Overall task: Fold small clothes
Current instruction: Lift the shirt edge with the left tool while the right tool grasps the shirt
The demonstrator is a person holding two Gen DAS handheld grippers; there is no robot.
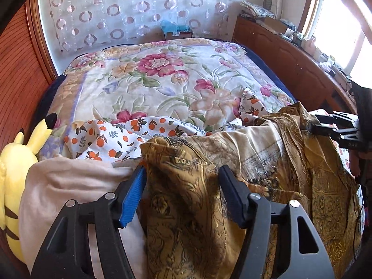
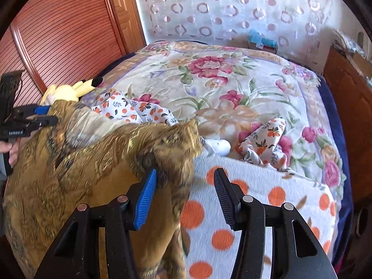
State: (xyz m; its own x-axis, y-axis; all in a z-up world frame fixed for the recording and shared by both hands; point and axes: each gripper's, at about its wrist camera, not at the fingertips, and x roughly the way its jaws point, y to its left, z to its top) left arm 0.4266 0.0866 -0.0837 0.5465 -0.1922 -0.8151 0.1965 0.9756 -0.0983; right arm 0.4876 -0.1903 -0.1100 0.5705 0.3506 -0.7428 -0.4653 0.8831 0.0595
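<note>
While curtains [image 1: 139,11] hang behind, clothes cover the floral bedspread [image 1: 162,81].

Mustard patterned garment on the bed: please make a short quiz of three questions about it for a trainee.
1. True or false: the mustard garment lies flat and neatly folded.
2. What is between the fingers of the left gripper? A the mustard garment; B a book; C nothing.
3. Fill in: in its own wrist view, the right gripper is ____ (open or shut).
Key: 1 false, it is bunched up; 2 A; 3 open.
</note>
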